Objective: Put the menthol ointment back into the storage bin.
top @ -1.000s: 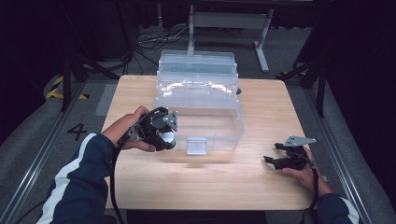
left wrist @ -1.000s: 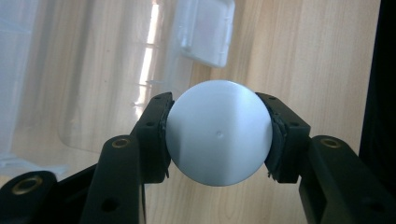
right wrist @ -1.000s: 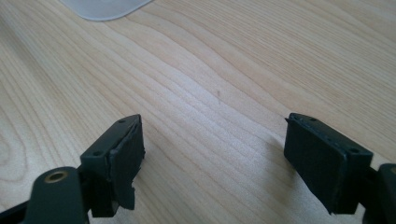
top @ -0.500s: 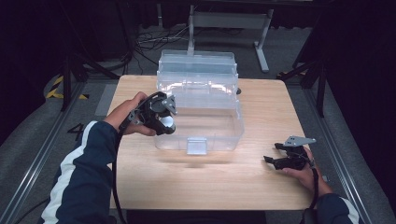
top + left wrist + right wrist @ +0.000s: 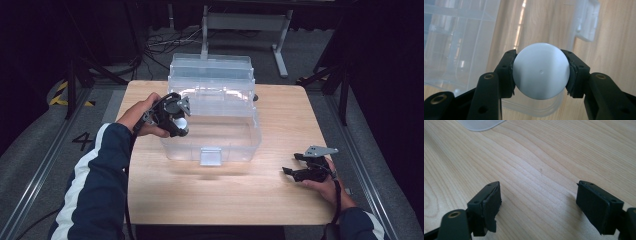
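The left gripper [image 5: 176, 116] is clamped on a white ball [image 5: 541, 70], held over the open clear box [image 5: 215, 135] at its 9 o'clock wall (pickup done, I judge). Lowering in and release remain. The right gripper [image 5: 311, 167] rests on the table [image 5: 220, 195] at 4 o'clock, jaws wide and empty.

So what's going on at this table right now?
A person holds a claw in each hand. The left claw is clamped on a white ball and hangs over the left edge of an open clear plastic box on the wooden table. The right claw rests open at the table's right side, holding nothing.
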Motion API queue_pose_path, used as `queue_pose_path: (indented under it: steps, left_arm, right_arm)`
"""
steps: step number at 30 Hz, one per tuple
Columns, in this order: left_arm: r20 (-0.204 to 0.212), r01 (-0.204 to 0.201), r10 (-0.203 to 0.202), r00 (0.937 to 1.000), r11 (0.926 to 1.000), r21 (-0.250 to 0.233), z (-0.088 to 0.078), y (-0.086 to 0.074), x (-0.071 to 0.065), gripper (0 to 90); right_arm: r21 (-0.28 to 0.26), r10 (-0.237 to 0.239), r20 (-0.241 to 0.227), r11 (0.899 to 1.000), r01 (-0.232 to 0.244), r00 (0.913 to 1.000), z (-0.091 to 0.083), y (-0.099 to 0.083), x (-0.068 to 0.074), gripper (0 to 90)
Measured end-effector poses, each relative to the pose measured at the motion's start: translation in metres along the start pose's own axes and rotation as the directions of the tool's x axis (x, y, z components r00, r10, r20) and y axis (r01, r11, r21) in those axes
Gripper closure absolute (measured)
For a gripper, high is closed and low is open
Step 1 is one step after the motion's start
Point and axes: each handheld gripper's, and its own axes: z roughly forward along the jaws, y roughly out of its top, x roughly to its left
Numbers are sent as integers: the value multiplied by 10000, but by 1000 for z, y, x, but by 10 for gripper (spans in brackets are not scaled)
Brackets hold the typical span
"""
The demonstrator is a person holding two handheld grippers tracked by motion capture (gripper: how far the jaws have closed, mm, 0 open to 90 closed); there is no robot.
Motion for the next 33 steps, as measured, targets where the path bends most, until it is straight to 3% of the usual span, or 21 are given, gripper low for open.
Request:
queue_pose_path:
  steps: [13, 16, 22, 26, 29, 33]
  left_arm:
    - [51, 118, -121, 9999, 9978, 654, 35, -8, 15, 506]
    - [208, 429, -440, 9988, 9979, 491, 41, -15, 18, 505]
    - [253, 476, -499, 9984, 9952, 856, 50, -20, 24, 505]
    - [465, 480, -519, 9976, 9955, 816, 54, -23, 25, 505]
    - [383, 389, -428, 9983, 9945, 976, 61, -26, 24, 505]
    - [577, 383, -454, 9973, 9922, 1187, 74, -31, 19, 505]
  right_arm:
    - [-8, -10, -18, 10000, 10, 10000, 0, 0, 0, 205]
    - [-10, -16, -32, 10000, 16, 10000, 0, 0, 0, 205]
    - [-11, -14, -33, 10000, 14, 10000, 0, 0, 0, 205]
    - [-3, -18, -52, 10000, 18, 10000, 0, 0, 0, 204]
    - [0, -16, -57, 10000, 16, 10000, 0, 0, 0, 203]
    - [-5, -20, -46, 10000, 20, 10000, 0, 0, 0, 203]
